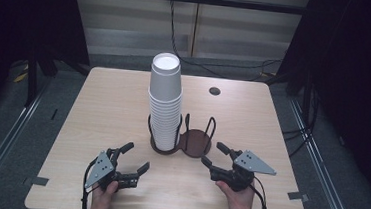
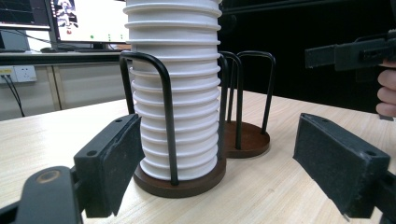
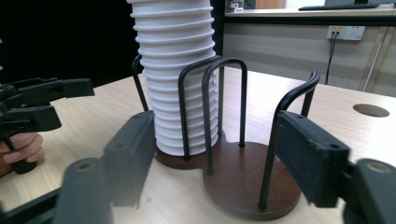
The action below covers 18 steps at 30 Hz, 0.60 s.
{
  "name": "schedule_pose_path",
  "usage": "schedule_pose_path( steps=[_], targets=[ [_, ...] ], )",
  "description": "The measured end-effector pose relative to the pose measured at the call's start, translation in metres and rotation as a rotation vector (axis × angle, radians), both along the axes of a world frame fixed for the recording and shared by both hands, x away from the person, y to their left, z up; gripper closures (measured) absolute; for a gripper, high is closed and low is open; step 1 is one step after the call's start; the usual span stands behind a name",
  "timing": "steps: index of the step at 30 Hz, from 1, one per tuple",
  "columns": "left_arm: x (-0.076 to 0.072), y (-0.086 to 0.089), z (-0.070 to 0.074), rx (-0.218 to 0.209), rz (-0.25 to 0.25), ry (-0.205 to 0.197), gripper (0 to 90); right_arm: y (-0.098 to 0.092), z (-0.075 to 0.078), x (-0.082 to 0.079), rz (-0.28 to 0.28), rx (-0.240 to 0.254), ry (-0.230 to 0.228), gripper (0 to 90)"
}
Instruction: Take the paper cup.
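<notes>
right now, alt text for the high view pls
A tall stack of white cups stands in the left half of a two-ring wire cup holder on a light wooden table. Near the front edge, a person's hands hold the left gripper and right gripper, both open and empty, short of the holder.
</notes>
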<state>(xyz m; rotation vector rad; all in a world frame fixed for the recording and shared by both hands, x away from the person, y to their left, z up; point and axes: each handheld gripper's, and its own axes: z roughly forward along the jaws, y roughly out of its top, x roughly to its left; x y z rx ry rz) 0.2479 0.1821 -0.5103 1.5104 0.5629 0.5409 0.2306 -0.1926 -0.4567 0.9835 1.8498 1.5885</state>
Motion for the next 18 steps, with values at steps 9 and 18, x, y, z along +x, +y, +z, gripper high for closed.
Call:
schedule_pose_path(
  steps=[9,18],
  targets=[
    [0.0,-0.001,0.0,-0.007,-0.005,0.008,15.6,0.005,0.009,0.007,0.03,0.002,-0.006,23.0],
    [0.0,0.0,0.0,0.005,0.0,-0.006,15.6,0.012,0.026,0.018,0.069,-0.014,0.01,24.8]
  ],
)
